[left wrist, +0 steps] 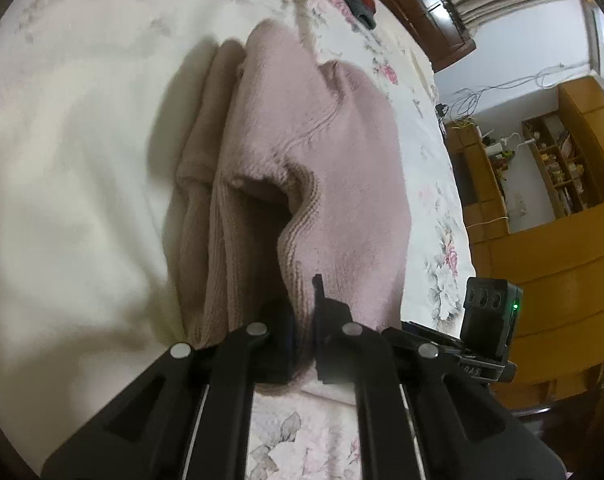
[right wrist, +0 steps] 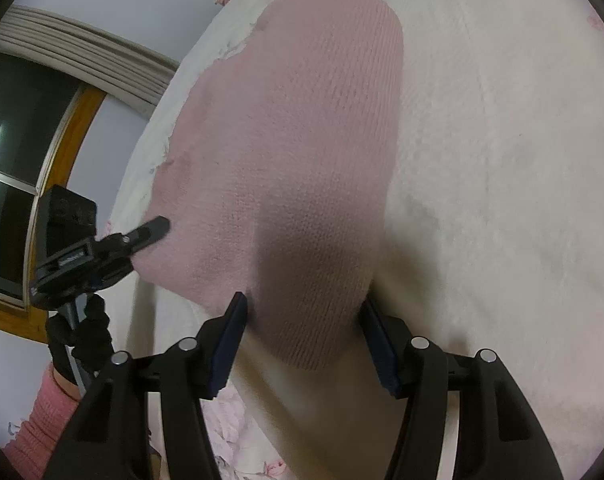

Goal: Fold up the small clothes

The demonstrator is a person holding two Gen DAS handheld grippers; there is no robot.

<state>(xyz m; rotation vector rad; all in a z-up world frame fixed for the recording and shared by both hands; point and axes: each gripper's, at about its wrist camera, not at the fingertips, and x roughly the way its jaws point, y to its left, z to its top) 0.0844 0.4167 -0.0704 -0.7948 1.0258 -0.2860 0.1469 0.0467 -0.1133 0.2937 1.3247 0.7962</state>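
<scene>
Left tool [left wrist: 302, 332]: clamped on pink sweater [left wrist: 302, 152] hem. Right tool [right wrist: 302, 340]: apart, straddling far corner. Sweater long axis ahead on bed [right wrist: 501, 160].

Floral bedspread [left wrist: 421, 152]; pink knit garment [left wrist: 321, 152] on it.

We see a floral bedspread [left wrist: 433, 216]; beyond its far edge stand wooden shelves [left wrist: 557, 168] and tangled cables [left wrist: 473, 96], with a dark window [right wrist: 18, 184] beside it.

a cream floral bedspread [left wrist: 425, 152] covers the bed; orange wooden shelves [left wrist: 557, 164], pale blue wall [left wrist: 513, 60], dark wood-framed window [right wrist: 14, 184].
</scene>
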